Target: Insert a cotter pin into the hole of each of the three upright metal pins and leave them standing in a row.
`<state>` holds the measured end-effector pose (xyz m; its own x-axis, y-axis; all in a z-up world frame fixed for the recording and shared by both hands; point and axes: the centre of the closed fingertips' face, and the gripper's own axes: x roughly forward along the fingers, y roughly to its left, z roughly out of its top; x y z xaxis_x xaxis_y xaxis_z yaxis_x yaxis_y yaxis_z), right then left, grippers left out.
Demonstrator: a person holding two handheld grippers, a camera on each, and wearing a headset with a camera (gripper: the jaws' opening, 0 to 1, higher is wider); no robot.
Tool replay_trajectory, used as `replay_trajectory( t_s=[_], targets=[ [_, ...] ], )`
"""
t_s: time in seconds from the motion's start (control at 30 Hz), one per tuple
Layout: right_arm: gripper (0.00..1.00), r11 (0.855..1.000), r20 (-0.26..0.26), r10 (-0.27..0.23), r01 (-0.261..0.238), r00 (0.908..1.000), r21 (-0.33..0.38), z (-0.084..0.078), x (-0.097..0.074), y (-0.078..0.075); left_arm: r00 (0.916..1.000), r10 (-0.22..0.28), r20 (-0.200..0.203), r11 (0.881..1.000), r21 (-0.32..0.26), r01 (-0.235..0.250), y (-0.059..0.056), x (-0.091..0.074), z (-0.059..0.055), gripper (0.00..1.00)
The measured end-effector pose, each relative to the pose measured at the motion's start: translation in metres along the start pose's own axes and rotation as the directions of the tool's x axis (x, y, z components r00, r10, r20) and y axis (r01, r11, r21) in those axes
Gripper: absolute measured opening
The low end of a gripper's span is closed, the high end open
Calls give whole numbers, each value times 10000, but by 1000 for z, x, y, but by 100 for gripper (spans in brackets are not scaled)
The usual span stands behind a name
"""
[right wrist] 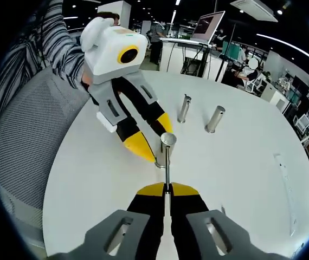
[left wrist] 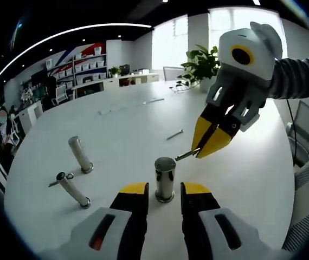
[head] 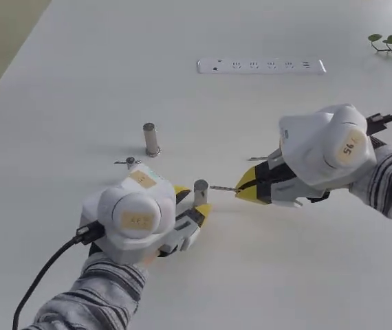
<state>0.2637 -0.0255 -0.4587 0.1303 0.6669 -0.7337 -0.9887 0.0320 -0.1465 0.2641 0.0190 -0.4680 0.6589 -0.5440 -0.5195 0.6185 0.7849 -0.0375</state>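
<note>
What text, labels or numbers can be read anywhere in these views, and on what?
"95", perhaps after a letter, rotated: tan sticker on the right gripper, which holds the cotter pin.
Top sticker and rear sticker on the left gripper: print too blurred to read.
Power strip: no legible marking.

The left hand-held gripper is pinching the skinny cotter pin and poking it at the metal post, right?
Not quite. It is the right hand-held gripper, not the left, that pinches the cotter pin and points it at the metal post. The right gripper view shows the cotter pin clamped between that gripper's own jaws.
</note>
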Motion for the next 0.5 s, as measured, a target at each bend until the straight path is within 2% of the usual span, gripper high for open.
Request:
replay_trajectory(
  t_s=[0.1, 0.5],
  targets=[
    [0, 10000, -50, 23, -23, 10000, -43, 1, 1, 2, 10000, 37, 25, 9996, -283, -36, 1, 3, 0, 18],
    [0, 9999, -28, 114, -114, 9999, -84, 6, 3, 4, 10000, 70, 17, 9984, -558, -69, -1, 9, -2, 11]
  ],
)
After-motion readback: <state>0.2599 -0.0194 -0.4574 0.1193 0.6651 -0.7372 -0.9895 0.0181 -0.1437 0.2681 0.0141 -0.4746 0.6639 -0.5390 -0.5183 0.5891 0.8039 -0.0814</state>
